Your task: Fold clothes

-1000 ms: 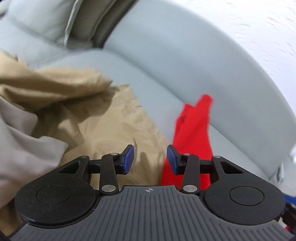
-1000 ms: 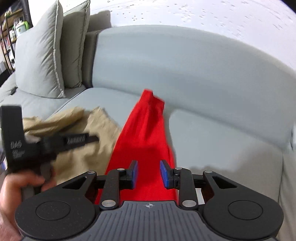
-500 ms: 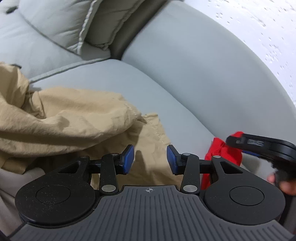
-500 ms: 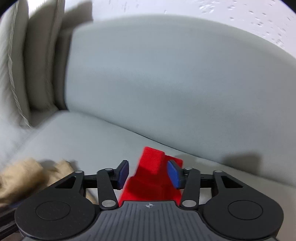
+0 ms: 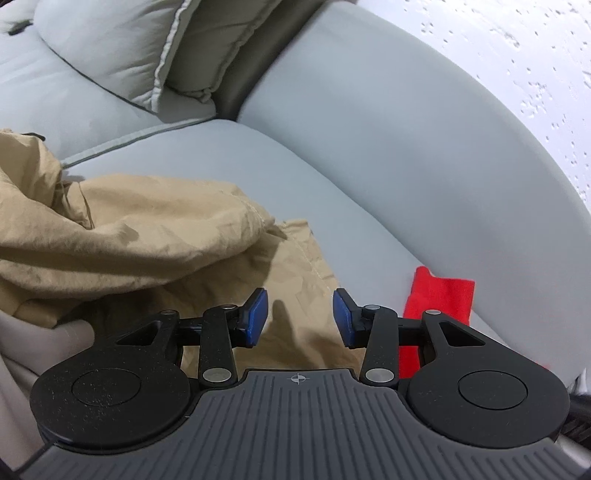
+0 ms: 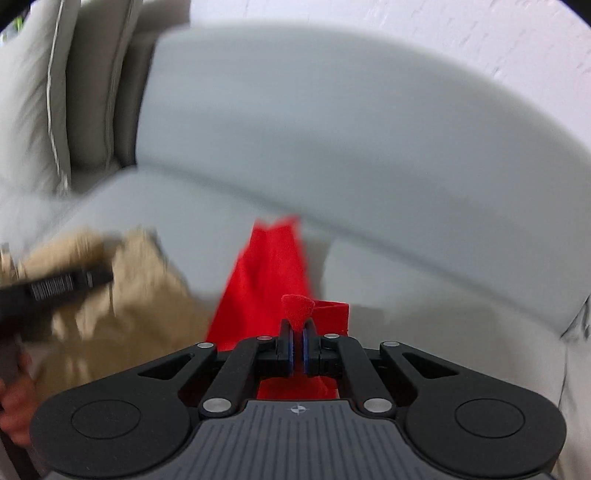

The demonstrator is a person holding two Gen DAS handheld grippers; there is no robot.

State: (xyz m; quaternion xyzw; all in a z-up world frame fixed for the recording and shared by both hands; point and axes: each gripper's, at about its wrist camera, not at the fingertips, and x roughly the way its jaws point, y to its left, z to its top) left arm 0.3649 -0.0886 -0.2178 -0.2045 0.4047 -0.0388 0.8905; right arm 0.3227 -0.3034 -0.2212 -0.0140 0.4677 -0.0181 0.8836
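Note:
A red garment (image 6: 269,273) lies in a long strip on the grey sofa seat. My right gripper (image 6: 296,341) is shut on a pinched fold of its near part; a red tuft sticks up between the pads. In the left wrist view the red garment (image 5: 439,295) shows to the right. My left gripper (image 5: 299,317) is open and empty, hovering over a crumpled tan garment (image 5: 147,240). In the right wrist view the left gripper (image 6: 55,288) shows blurred over the tan garment (image 6: 122,295).
The sofa's curved backrest (image 5: 406,129) runs behind the seat. Two grey cushions (image 5: 140,48) lean at the far left corner. A pale grey cloth (image 5: 22,354) lies at the lower left. A white wall (image 6: 406,33) is behind the sofa.
My right gripper has shut on the red garment's end and pulled it back toward me. The left gripper has shifted slightly over the tan garment, still open.

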